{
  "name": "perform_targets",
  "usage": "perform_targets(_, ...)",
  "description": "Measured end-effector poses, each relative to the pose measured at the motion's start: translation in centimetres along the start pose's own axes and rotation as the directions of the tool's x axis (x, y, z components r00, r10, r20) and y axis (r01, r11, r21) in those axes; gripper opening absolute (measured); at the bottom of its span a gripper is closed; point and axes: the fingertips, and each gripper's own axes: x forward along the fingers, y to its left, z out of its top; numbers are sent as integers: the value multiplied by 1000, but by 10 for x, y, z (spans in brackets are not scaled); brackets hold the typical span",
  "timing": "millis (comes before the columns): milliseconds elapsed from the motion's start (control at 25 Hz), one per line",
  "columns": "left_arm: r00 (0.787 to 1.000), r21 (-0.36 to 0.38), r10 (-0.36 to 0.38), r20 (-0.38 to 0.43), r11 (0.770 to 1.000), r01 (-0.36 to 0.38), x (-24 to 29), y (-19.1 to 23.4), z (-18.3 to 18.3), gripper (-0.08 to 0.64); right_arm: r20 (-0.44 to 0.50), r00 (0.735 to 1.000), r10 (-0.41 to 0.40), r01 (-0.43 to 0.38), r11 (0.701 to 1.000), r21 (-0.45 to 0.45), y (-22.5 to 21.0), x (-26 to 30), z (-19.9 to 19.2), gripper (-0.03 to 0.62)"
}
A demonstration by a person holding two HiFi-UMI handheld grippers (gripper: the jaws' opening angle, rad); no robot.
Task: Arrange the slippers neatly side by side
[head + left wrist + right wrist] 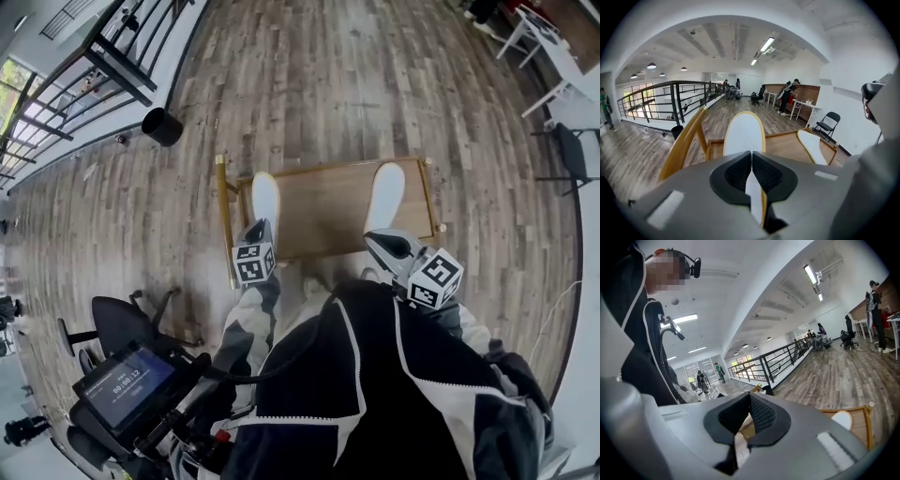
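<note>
Left hand-held gripper, pitched downward, clamped on slipper extending ahead of it; right hand-held gripper, near level, closed, sliver below its jaws indistinct.

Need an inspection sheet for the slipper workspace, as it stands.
Surface: low wooden table on plank floor.
Job's things: left slipper and right slipper, white, far apart at opposite ends.
Clutter: black bin beyond the table.
Grippers: left gripper shut on left slipper's near end; right gripper shut on right slipper's near end.
Cables: black cable by the person's jacket.
Surroundings: railing, office chair, folding chair.
</note>
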Motion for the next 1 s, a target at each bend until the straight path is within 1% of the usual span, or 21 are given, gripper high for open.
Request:
perform_targets(120,999,-48,5,-44,999,-7,14,4,-11,25,0,1000,-31,31,999,10,-3,-11,-2,5)
perform_targets(240,996,-64,21,-84,998,-27,22,14,-22,25,0,999,-52,52,999,10,1,-17,-4,5)
perform_targets(360,991,-57,43,-128,997,-50,23,21,-28,25,-1,998,-64,64,998,9,7,-25,0,5)
perform_targets(480,986,-55,53,-157,997,-63,33,26,-27,26,-8,997,-75,75,997,12,2,-27,3,5)
perform_targets(600,983,-36,44,-179,998,-51,50,30,-32,26,-13,996,-87,87,996,15,-3,-25,-1,5)
perform_targets(720,979,-22,27,-200,999,-33,50,21,-38,26,-19,995,-99,99,995,18,-2,-31,-3,5)
perform_targets(840,977,-15,32,-210,999,-36,51,20,-39,29,-23,995,-99,99,995,23,-5,-31,-4,5)
perform_targets(880,977,-13,31,-212,999,-35,57,23,-40,54,-23,995,-98,99,995,24,-9,-27,-6,5)
perform_targets(1000,977,-20,19,-212,1000,-23,68,33,-51,176,-17,995,-95,95,995,16,-10,-17,-15,5)
